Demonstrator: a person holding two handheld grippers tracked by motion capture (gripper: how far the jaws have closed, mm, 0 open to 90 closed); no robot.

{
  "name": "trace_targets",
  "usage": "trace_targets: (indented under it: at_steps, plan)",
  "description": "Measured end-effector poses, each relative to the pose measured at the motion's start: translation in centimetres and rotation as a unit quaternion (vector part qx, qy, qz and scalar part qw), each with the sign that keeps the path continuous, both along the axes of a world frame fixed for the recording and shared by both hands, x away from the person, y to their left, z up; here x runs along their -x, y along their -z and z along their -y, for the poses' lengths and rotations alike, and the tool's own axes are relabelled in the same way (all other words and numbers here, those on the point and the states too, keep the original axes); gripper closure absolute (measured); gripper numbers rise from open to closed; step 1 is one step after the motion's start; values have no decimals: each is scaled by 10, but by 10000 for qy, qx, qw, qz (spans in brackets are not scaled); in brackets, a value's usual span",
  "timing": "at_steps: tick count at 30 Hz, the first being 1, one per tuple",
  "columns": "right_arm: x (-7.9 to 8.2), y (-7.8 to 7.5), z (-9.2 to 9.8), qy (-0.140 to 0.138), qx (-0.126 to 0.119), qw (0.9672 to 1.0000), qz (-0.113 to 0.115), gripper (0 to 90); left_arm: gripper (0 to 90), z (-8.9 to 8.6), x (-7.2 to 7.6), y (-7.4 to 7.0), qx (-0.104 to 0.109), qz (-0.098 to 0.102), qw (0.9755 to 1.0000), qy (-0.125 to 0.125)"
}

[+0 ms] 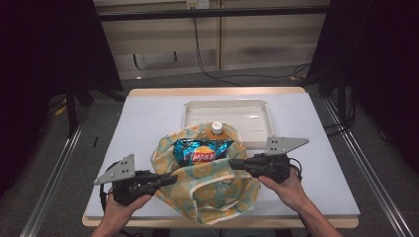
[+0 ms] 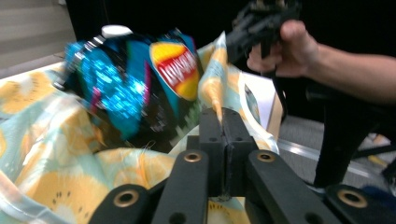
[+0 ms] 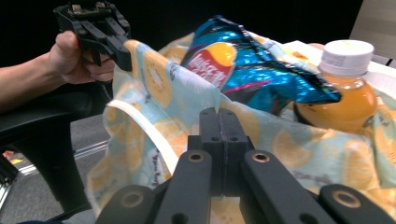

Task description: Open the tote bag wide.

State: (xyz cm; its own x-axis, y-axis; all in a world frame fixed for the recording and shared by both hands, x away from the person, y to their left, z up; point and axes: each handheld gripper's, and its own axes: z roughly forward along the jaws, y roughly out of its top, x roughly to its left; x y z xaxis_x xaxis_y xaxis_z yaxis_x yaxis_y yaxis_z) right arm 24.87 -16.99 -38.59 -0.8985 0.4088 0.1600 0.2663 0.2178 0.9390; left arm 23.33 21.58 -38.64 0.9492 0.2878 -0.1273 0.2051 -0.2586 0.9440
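My left claw (image 1: 171, 178) is pressed together on the near-left rim of the fruit-print bag (image 1: 217, 190), and my right claw (image 1: 233, 163) is clamped on the rim at the bag's right side. The bag lies on the table (image 1: 143, 118) between my two claws, its mouth stretched between them. Inside sit a blue chip packet (image 1: 200, 150) and an orange drink bottle (image 1: 217, 130), with the white tray (image 1: 227, 111) just beyond.

Lemon-print bag (image 1: 212, 190), blue crisp packet (image 1: 200, 149)

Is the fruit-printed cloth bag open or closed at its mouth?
Open: the fruit-printed cloth bag gapes, showing the blue chip packet and orange drink bottle inside.
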Motion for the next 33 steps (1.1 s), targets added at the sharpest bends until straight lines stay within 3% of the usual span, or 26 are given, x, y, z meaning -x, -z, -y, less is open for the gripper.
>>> trace_targets:
  at_steps: [5,6,10,14,16,17,24,25,32,33]
  plan:
    - [13,9,-1,-44,37,10000,22,900,900,0,9,9,-178,-38,9997,141]
    - [17,16,-2,-64,79,9999,-46,900,900,0,11,15,-271,-72,9994,180]
    - [23,20,-1,-139,78,9999,-66,900,900,2,16,29,-437,-214,9982,338]
    - [29,25,-2,-174,185,9996,-105,900,900,3,17,39,-628,-252,9972,332]
    - [32,34,-2,-177,286,9993,-191,900,900,4,17,42,-693,-288,9967,301]
    - [32,34,-2,-177,286,9993,-191,900,900,4,15,44,-805,-223,9960,302]
    - [33,49,-5,-270,403,9983,-335,900,900,4,6,59,-995,-391,9941,164]
    - [32,53,-7,-307,462,9979,-343,900,900,4,5,61,-1118,-348,9930,130]
    - [32,67,-8,-340,695,9958,-497,900,900,9,2,66,-1213,-409,9917,126]
    - [33,73,-10,-374,851,9943,-527,900,900,10,2,67,-1237,-426,9913,116]
